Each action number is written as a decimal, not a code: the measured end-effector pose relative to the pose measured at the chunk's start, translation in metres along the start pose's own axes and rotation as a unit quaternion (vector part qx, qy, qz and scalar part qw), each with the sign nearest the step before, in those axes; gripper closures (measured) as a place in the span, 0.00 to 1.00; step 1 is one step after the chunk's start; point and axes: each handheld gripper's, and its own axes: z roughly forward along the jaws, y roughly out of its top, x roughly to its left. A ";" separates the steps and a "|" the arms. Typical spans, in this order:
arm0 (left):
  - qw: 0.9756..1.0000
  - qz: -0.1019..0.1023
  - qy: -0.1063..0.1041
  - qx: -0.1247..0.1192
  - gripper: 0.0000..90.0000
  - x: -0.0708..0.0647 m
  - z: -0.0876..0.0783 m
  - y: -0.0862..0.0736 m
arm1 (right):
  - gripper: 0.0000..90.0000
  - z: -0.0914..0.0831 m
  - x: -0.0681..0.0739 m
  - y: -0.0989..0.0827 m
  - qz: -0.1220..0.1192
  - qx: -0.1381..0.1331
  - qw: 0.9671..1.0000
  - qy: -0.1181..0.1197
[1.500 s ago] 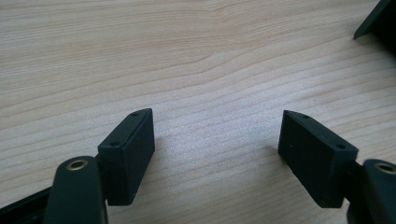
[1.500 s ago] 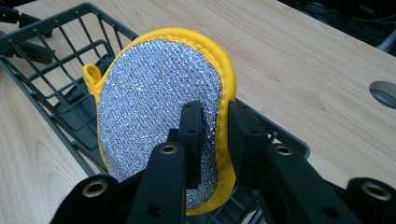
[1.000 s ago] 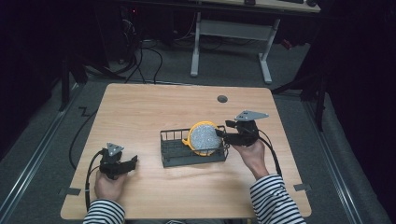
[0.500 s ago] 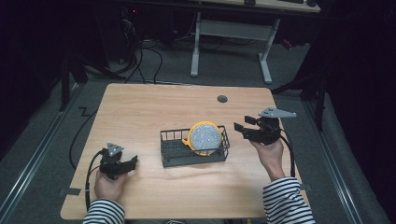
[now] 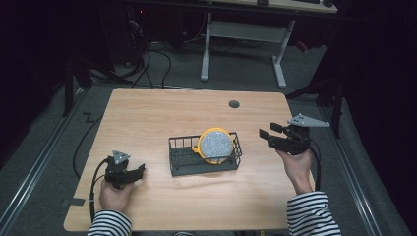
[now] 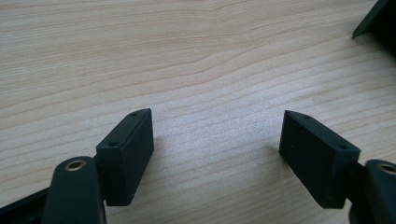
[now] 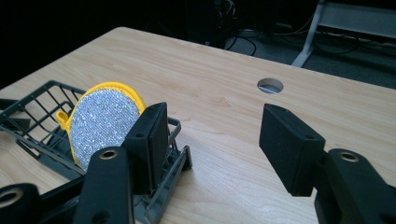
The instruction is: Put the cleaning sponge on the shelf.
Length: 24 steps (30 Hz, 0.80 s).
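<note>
- The right gripper [image 7: 212, 149] has its jaws spread wide with nothing between them but bare tabletop [image 7: 224, 135]; in the high view this gripper [image 5: 275, 136] is held up in the person's right hand [image 5: 296, 164], just off the right end of the basket.
- Just beside its left jaw, in the right gripper view, sits the near corner of a dark wire basket [image 7: 42, 100]; the jaw overlaps the basket's rim in the picture, and I cannot tell whether they touch.
- A round scrubbing pad [image 7: 103, 126] with a silver glittery face and a yellow rim stands on edge inside the basket, leaning at the end nearest that jaw. From above, the pad [image 5: 215, 145] sits in the right half of the basket [image 5: 183, 156].
- Beyond the gap between the right jaws, farther along the tabletop, is a round cable hole [image 7: 270, 85].
- The left gripper [image 6: 217, 140] also has its jaws wide apart, with only wood grain between them, low over the tabletop [image 6: 196, 60].
- Ahead of the left jaws and to the right, a dark corner [image 6: 373, 21] cuts into the picture's edge; what it is cannot be told from there.
- From above, the left gripper [image 5: 137, 172] rests on the tabletop in the left hand [image 5: 115, 194], well apart from the basket, its jaws pointing toward it.
- Both sleeves [image 5: 312, 214] are striped.
</note>
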 end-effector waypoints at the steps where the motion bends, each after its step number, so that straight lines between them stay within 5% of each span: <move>1: 1.000 0.000 0.000 0.000 0.30 0.000 0.000 0.000 | 0.48 -0.004 -0.003 -0.004 0.003 -0.003 1.000 -0.005; 24: 1.000 0.002 0.000 0.002 0.30 0.000 0.000 0.000 | 0.48 -0.038 -0.033 -0.054 0.060 -0.007 0.997 -0.041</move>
